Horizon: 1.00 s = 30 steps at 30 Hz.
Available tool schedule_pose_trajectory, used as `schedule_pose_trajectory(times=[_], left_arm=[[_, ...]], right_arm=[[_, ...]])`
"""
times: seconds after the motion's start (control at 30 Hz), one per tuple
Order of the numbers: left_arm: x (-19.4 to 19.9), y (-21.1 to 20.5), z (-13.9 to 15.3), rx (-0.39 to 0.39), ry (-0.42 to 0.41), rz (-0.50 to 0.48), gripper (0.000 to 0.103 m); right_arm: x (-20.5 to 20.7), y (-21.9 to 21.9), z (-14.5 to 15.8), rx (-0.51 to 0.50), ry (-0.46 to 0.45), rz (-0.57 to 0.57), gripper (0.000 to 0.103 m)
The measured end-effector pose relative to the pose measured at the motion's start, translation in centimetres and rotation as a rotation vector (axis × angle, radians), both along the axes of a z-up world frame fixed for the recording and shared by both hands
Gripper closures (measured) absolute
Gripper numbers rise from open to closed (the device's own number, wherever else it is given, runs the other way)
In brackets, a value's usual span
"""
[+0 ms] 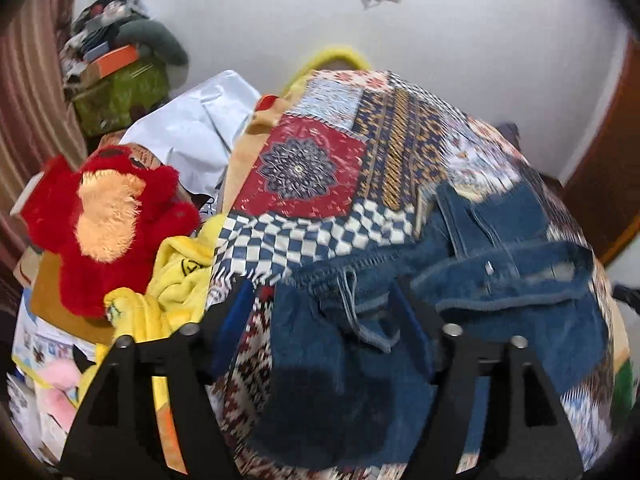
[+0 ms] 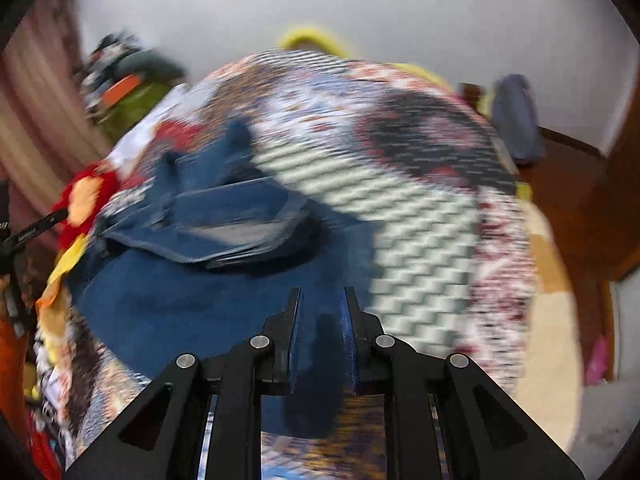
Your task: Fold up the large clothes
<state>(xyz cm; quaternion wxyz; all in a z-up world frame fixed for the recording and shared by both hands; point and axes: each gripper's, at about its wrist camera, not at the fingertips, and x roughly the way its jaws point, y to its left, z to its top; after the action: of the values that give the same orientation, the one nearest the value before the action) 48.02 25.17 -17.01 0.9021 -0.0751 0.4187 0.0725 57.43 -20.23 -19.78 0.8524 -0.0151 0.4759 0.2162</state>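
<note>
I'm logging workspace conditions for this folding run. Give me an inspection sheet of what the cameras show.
Surface: patchwork quilt covers the bed.
Job's things: blue denim garment lies crumpled on the quilt.
Clutter: red plush toy, yellow cloth, white bag beside the bed; green box with a pile on top.
Grippers: left gripper jaws wide open over the denim; right gripper jaws shut on a denim fold.
Cables: nothing seen.
Surroundings: white wall, striped curtain, wooden door.
</note>
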Motion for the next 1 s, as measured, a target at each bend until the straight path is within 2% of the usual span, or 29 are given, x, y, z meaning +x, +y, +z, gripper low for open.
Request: schedule_pose_trajectory(times=[0.17, 0.3, 0.4, 0.5, 0.53, 0.6, 0.7, 0.8, 0.9, 1.0], left_arm=[[-1.8, -2.2, -2.8, 0.099, 0.076, -0.096, 0.017], [-0.4, -4.3, -6.8, 0.192, 0.159, -0.148, 0.016], [1.7, -4.5, -8.8, 0.267, 0.179, -0.134, 0.016], [4.6, -3.6, -9.9, 0.345, 0.187, -0.070, 0.016], [5.6, -2.7, -10.0, 0.337, 0.188, -0.036, 0.015], [7.1, -0.9, -9.8, 0.257, 0.180, 0.003, 0.013], [8.3, 0.8, -9.6, 0.192, 0.167, 0.048, 0.010], [8.6, 2.0, -9.2, 0.185, 0.150, 0.100, 0.007], [8.2, 2.6, -8.6, 0.173, 0.141, 0.124, 0.007], [6.8, 2.1, -6.6, 0.190, 0.111, 0.109, 0.007]], right_arm=[[-0.8, 6.2, -2.0, -0.010, 0.032, 0.130, 0.089], [-0.1, 9.0, -3.9, -0.022, 0.077, 0.161, 0.089], [1.8, 10.1, -5.1, -0.024, 0.116, 0.152, 0.089], [3.8, 10.9, -5.2, -0.019, 0.108, 0.136, 0.089], [4.6, 11.0, -5.0, -0.008, 0.102, 0.129, 0.089], [6.1, 11.3, -4.5, -0.003, 0.071, 0.106, 0.089], [8.6, 11.4, -4.4, -0.003, 0.043, 0.068, 0.089], [10.2, 11.6, -4.9, 0.034, 0.041, 0.037, 0.089], [9.6, 12.2, -4.5, 0.002, 0.001, 0.019, 0.089], [7.8, 12.9, -2.7, -0.043, -0.078, 0.017, 0.089]])
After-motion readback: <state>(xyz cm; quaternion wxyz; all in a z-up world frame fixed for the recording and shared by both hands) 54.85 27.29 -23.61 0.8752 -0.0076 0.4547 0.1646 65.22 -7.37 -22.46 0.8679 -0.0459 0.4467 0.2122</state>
